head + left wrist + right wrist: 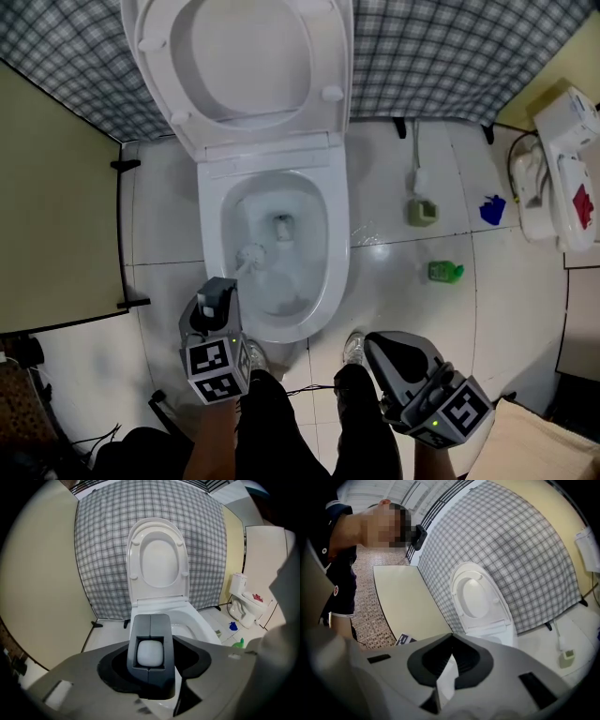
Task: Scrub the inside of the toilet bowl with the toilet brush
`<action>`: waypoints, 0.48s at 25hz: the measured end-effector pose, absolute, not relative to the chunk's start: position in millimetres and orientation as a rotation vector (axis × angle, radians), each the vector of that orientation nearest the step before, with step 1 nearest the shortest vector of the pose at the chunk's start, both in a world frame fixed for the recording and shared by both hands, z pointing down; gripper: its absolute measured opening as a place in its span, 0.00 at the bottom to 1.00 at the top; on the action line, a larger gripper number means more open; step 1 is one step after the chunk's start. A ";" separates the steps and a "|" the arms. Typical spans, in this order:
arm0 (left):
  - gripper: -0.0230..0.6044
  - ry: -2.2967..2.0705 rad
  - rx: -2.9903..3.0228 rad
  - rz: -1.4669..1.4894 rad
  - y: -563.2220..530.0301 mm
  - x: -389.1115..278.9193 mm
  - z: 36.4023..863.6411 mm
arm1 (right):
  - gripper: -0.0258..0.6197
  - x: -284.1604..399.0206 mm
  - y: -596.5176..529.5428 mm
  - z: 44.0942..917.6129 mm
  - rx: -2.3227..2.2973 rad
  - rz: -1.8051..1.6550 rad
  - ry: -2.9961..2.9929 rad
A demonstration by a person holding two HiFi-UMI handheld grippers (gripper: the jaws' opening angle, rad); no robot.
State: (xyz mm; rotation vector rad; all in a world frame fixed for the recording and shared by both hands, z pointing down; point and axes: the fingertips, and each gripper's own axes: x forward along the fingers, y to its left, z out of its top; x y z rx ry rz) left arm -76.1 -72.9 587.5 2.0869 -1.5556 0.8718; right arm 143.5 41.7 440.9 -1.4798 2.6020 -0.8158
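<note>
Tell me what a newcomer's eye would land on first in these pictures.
The white toilet fills the middle of the head view, its seat and lid raised against a checked curtain. The left gripper has its jaws shut on the toilet brush, whose head sits inside the toilet near its left wall. A green bottle lies on the tiled floor to the right.

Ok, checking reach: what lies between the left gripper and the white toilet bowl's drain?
The head of the white toilet brush, held in the left gripper's jaws, inside the white toilet bowl; head view shows it.
</note>
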 end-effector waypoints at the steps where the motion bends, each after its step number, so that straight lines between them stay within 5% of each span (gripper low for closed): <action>1: 0.37 -1.566 2.079 0.869 -65.2 -81.2 583.3 | 0.04 142.0 40.3 439.5 -1.472 -0.809 2.606; 12: 0.36 -1.530 2.003 0.860 -14.0 -97.1 588.3 | 0.04 111.3 22.8 428.1 -1.352 -0.745 2.697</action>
